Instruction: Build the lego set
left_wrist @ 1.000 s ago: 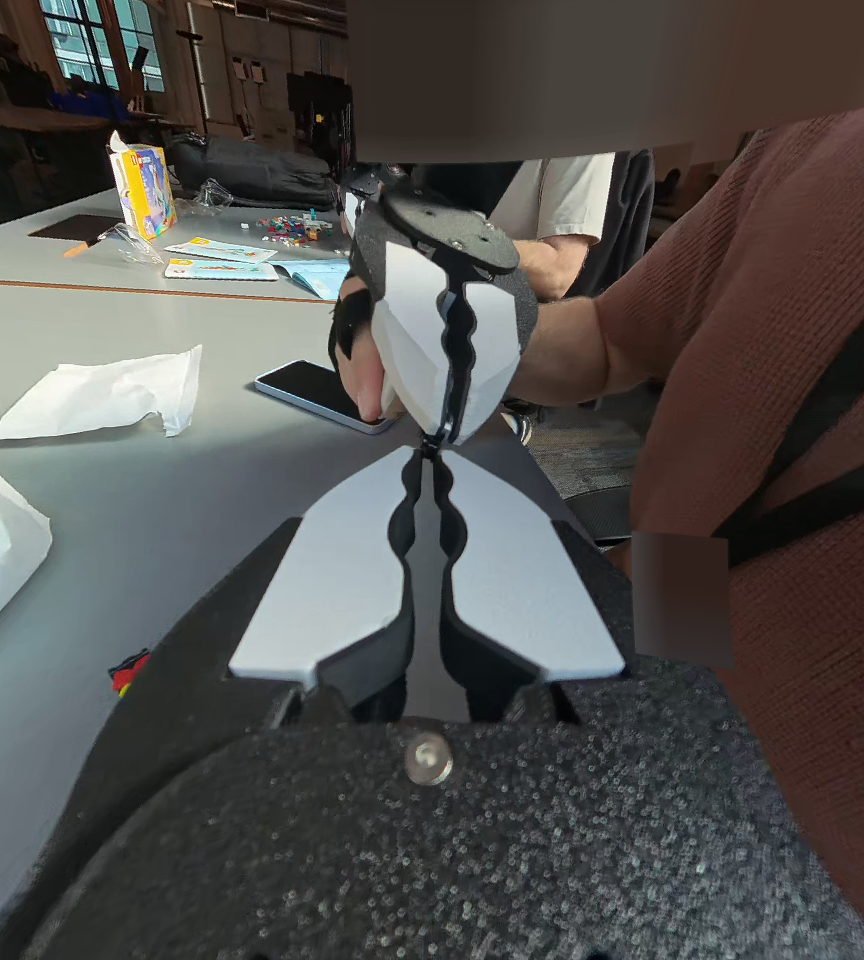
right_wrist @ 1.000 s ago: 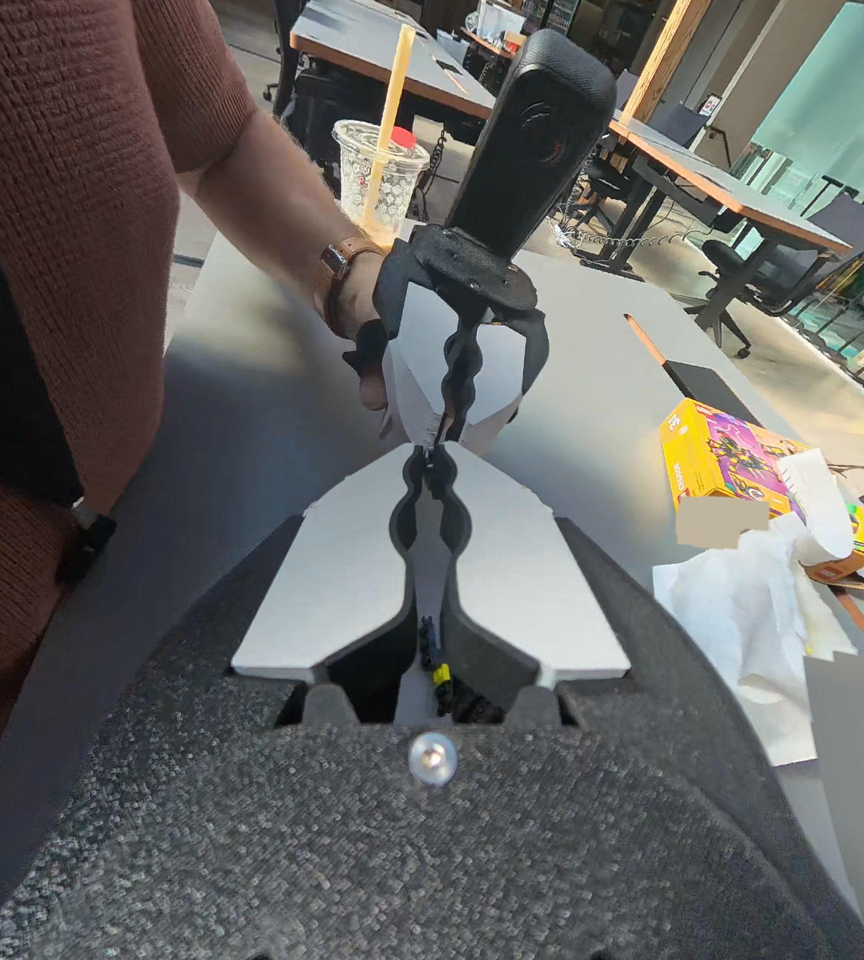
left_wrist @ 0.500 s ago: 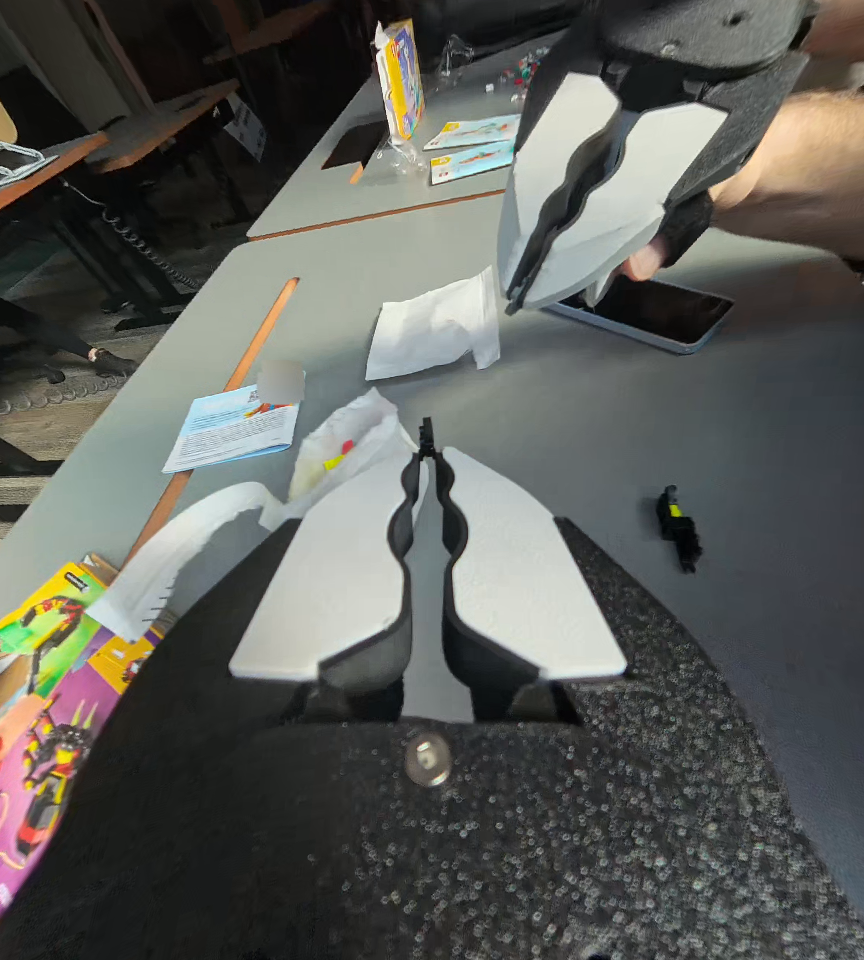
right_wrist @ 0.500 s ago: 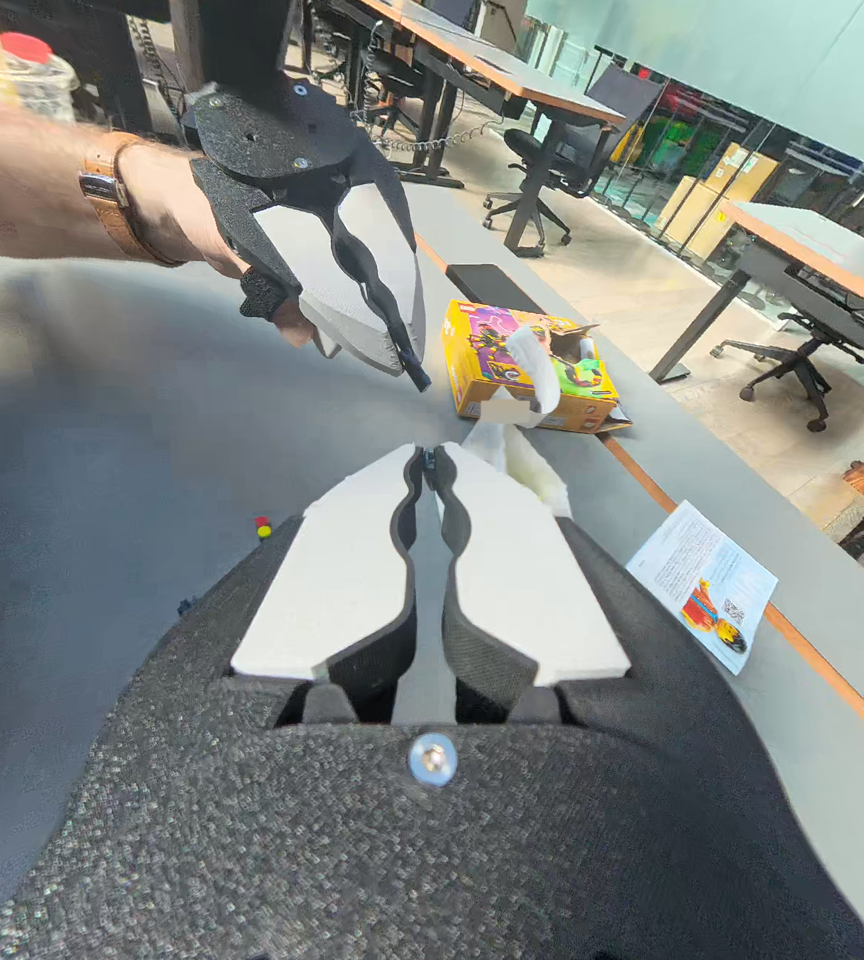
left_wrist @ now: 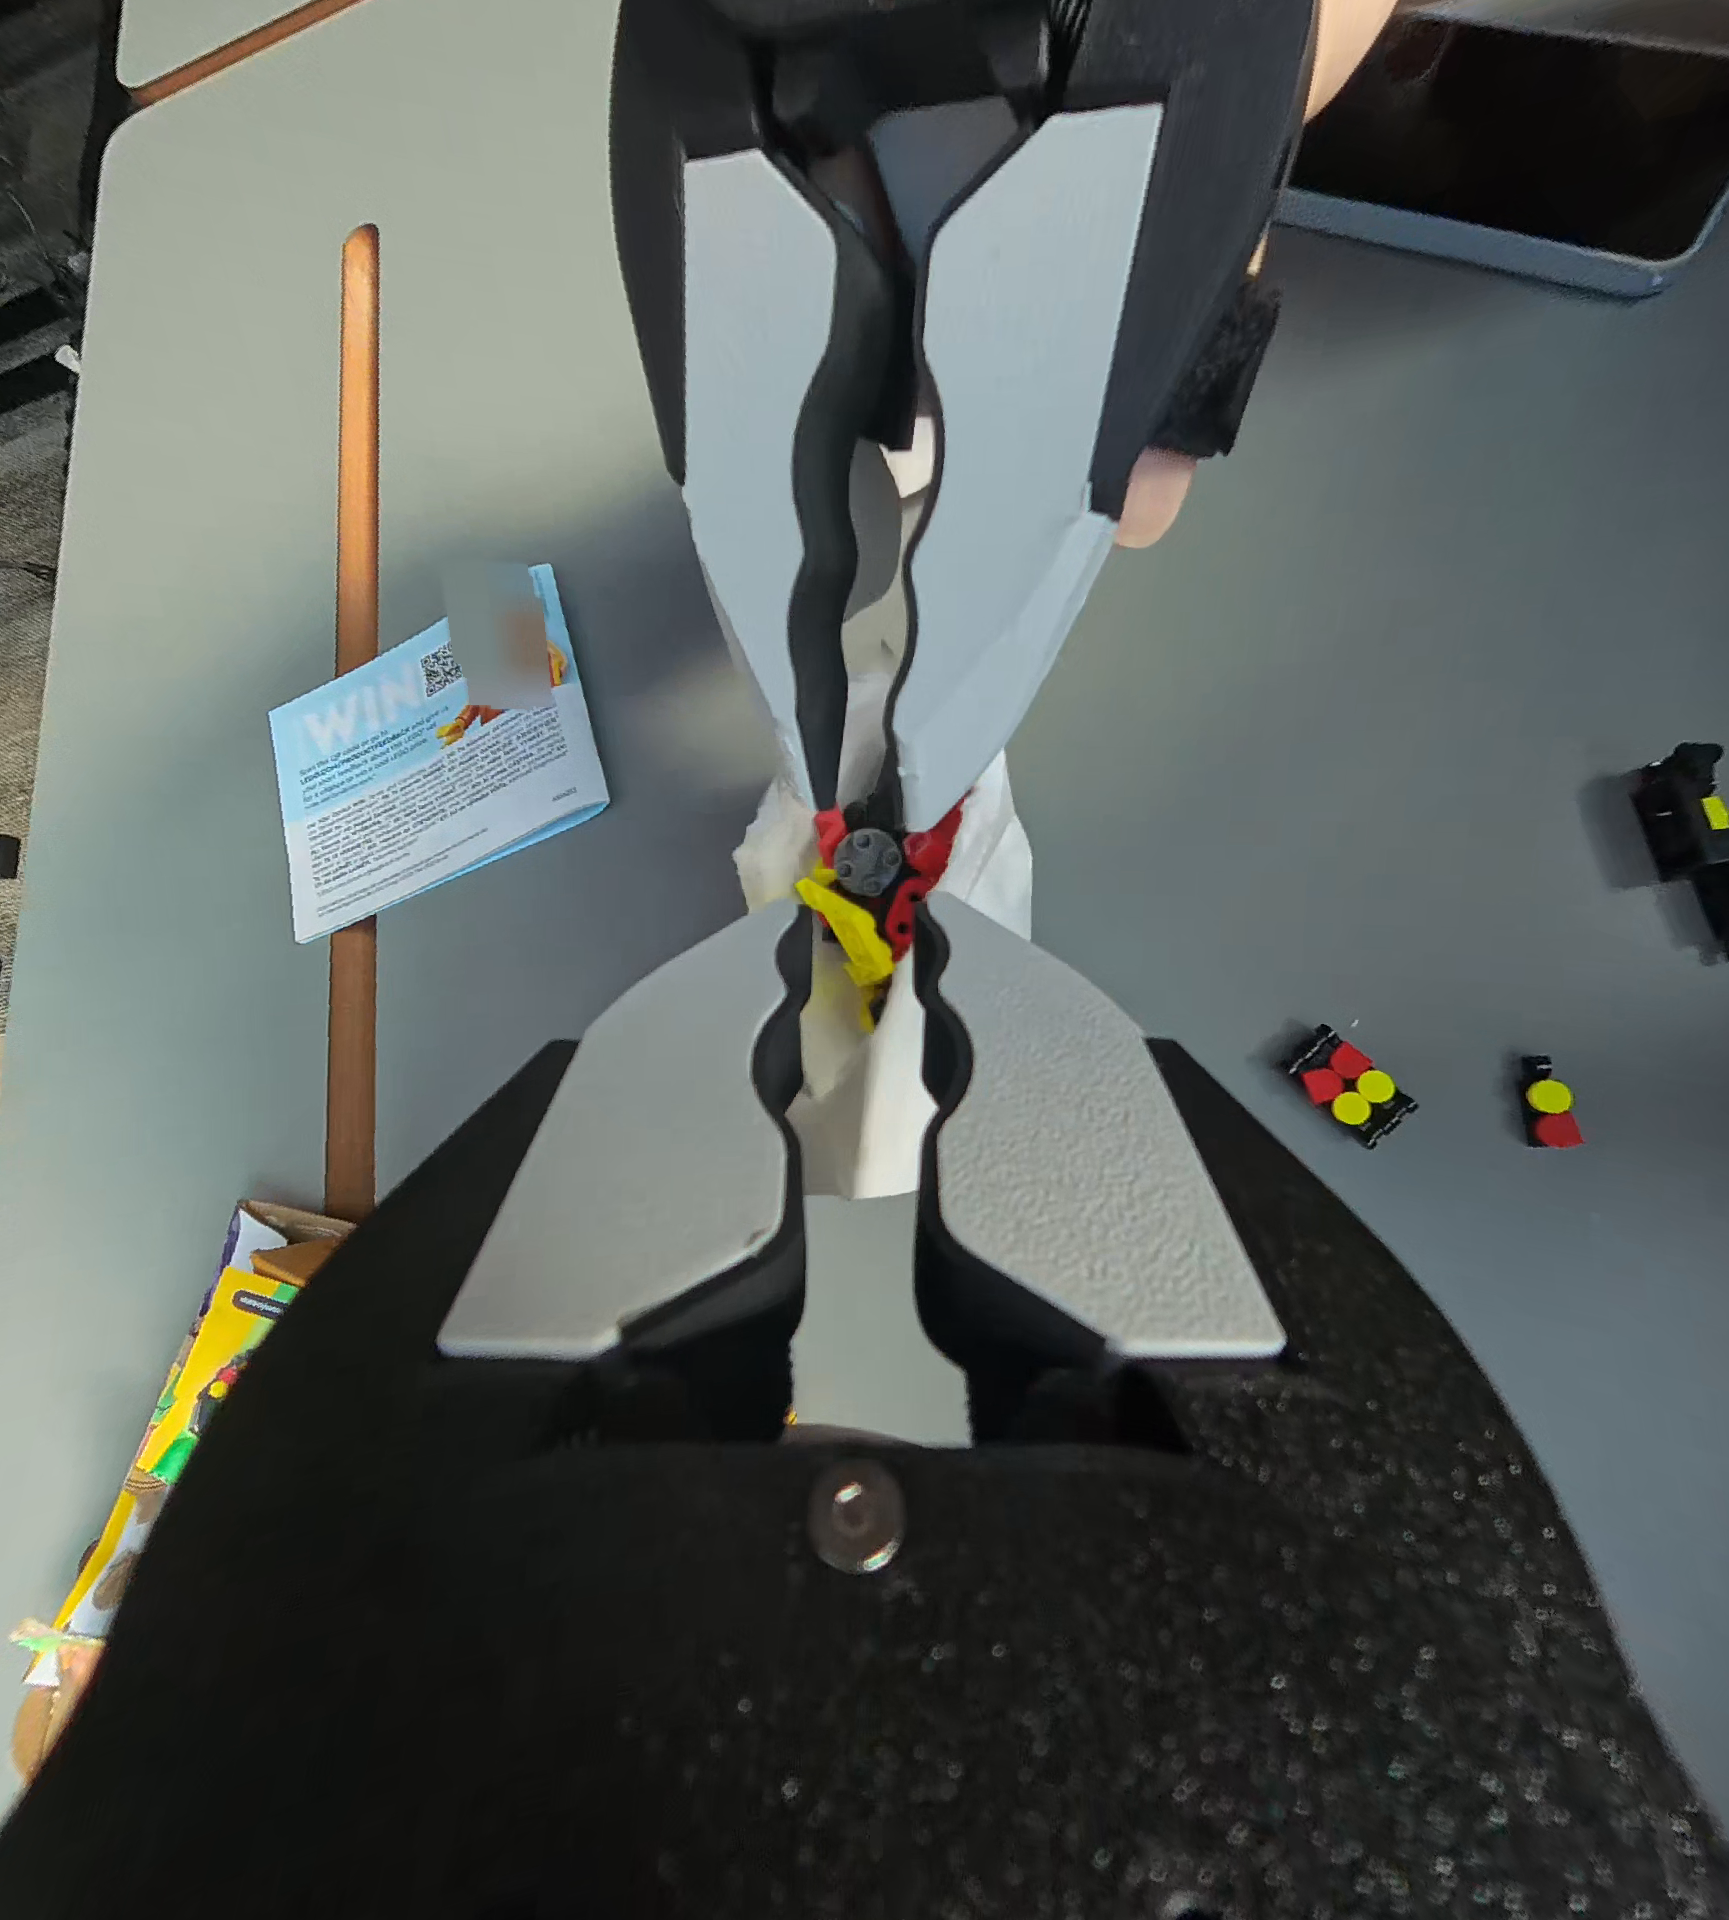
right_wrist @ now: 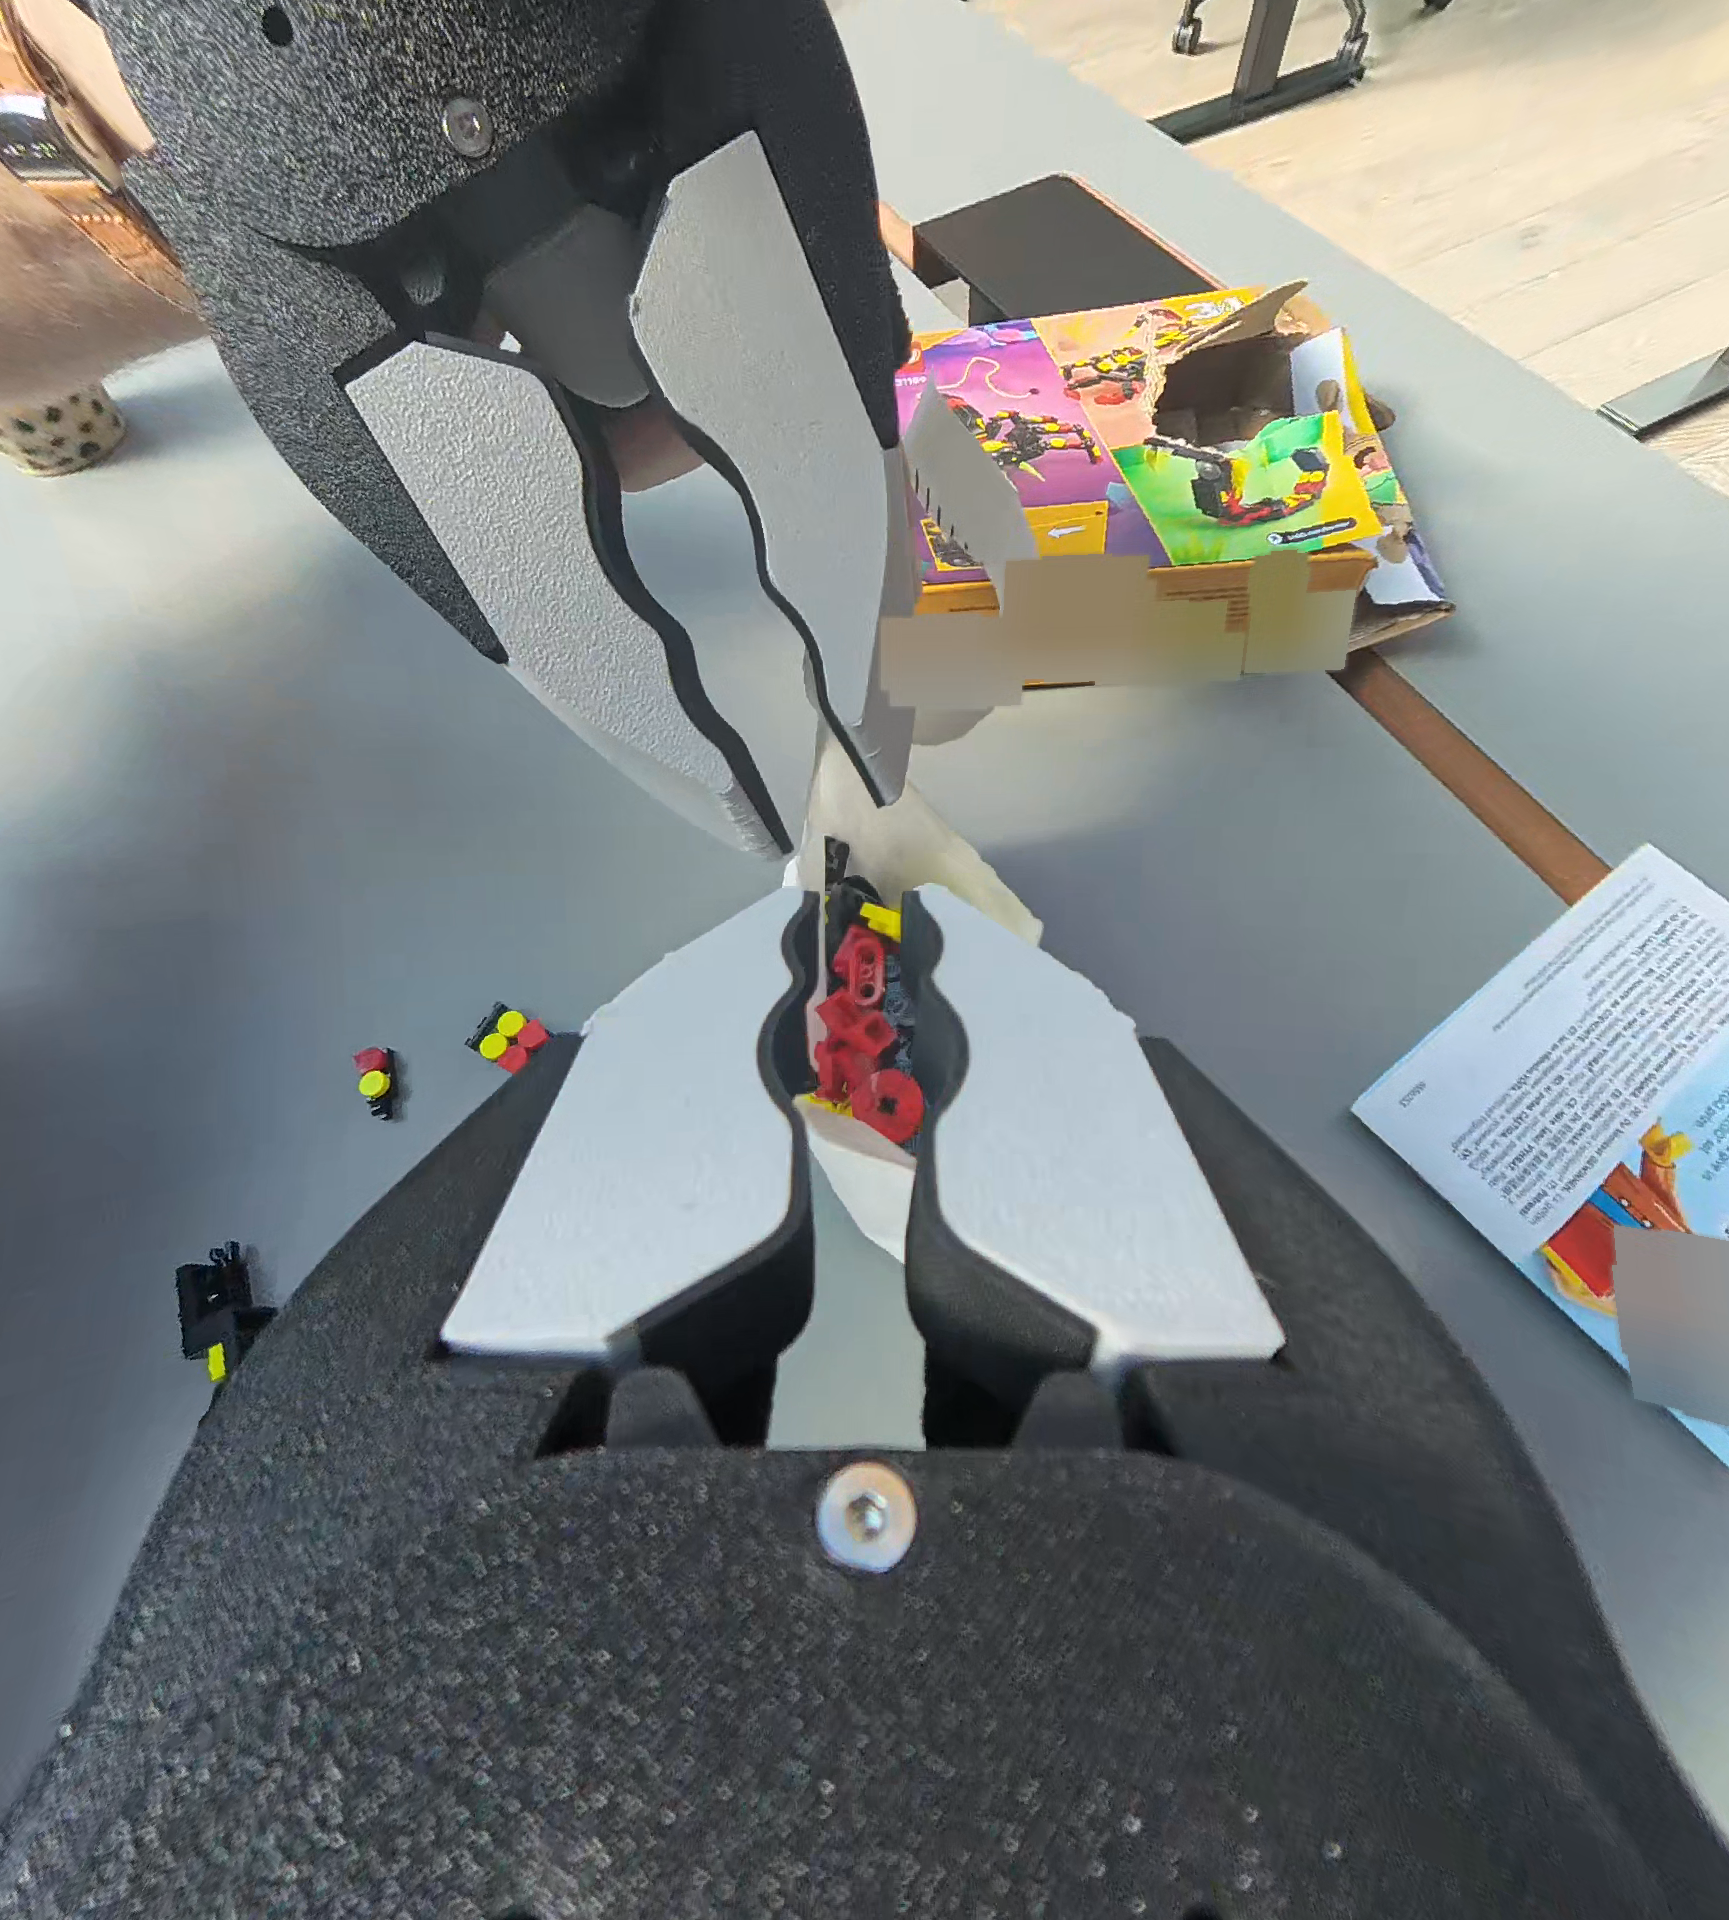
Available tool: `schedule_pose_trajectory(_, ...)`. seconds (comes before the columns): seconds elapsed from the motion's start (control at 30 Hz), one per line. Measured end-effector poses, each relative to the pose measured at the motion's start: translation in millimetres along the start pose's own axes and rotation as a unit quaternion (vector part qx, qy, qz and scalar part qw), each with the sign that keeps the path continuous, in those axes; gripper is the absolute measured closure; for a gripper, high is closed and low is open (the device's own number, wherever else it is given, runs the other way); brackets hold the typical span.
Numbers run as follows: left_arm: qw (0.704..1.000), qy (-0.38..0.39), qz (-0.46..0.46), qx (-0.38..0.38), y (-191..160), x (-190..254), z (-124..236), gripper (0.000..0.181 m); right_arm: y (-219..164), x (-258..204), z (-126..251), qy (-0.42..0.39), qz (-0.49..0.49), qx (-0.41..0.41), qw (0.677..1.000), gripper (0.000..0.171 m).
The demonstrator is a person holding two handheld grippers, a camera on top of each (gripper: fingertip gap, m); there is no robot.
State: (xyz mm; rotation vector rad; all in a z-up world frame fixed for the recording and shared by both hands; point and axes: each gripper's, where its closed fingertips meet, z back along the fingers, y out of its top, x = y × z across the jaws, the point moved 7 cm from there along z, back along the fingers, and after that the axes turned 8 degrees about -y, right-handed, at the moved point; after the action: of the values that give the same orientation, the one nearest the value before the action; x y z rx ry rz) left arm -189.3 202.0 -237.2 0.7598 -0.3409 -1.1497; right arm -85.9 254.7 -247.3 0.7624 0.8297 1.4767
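A pile of loose red, yellow, black and grey lego pieces [left_wrist: 865, 883] lies on a crumpled white paper bag [left_wrist: 985, 873] on the grey table. My left gripper [left_wrist: 865, 920] is open, its tips just at the near side of the pile. My right gripper [right_wrist: 862, 904] is open and faces it from the other side; red pieces [right_wrist: 855, 1023] show through its gap on the bag [right_wrist: 953, 862]. The tips of the two grippers nearly meet over the pile. No pad presses on a piece.
A black lego sub-assembly [left_wrist: 1712, 852] and two small black plates with red and yellow round tiles [left_wrist: 1348, 1086] [left_wrist: 1551, 1107] lie to the right. A leaflet [left_wrist: 434, 758], the lego box [right_wrist: 1140, 457], a phone [left_wrist: 1525, 177] and a cup [right_wrist: 49, 426] lie around. Less than 4 cm separates the two grippers' tips. The black lego sub-assembly [left_wrist: 1712, 852] is about 20 centimeters from both grippers' fingertips. Seen from the right wrist view [right_wrist: 219, 1321] as well.
Both grippers swung from meeting tip to tip in the air down to the paper bag, and both jaws went from shut to open over the pile of pieces.
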Motion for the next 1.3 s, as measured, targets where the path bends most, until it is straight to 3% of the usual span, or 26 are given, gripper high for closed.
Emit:
schedule_pose_trajectory(0.17, 0.999, 0.012, 0.019, 0.048, 1, 9, 12, 0.165, 0, 2, 14, 0.014, -0.029, 0.023, 0.999, 0.153)
schedule_pose_trajectory(0.3, 0.995, 0.022, 0.026, 0.099, 0, 61, 29, 0.165, -13, -49, 53, 0.07, -0.004, 0.025, 0.997, 0.152)
schedule_pose_trajectory(0.47, 0.997, -0.035, 0.026, 0.069, -18, 165, -3, 0.165, -84, -138, 53, 0.044, 0.107, -0.079, 0.99, 0.151)
schedule_pose_trajectory(0.57, 0.998, -0.035, 0.015, 0.043, -23, 194, -27, 0.163, -106, -155, 40, 0.021, 0.153, -0.112, 0.982, 0.149)
schedule_pose_trajectory(0.77, 0.999, -0.037, 0.002, -0.017, -31, 194, -49, 0.163, -107, -164, 20, 0.04, 0.171, -0.132, 0.976, 0.142)
schedule_pose_trajectory(0.83, 0.998, -0.06, 0.018, -0.007, -32, 193, -52, 0.163, -108, -166, 17, 0.047, 0.185, -0.127, 0.973, 0.157)
schedule_pose_trajectory(1.03, 0.997, -0.058, -0.005, 0.047, -27, 192, -51, 0.163, -102, -167, 29, 0.018, 0.216, -0.052, 0.975, 0.156)
schedule_pose_trajectory(1.3, 0.993, -0.066, -0.097, 0.029, -24, 201, -51, 0.176, -101, -177, 34, 0.035, 0.263, -0.047, 0.963, 0.157)
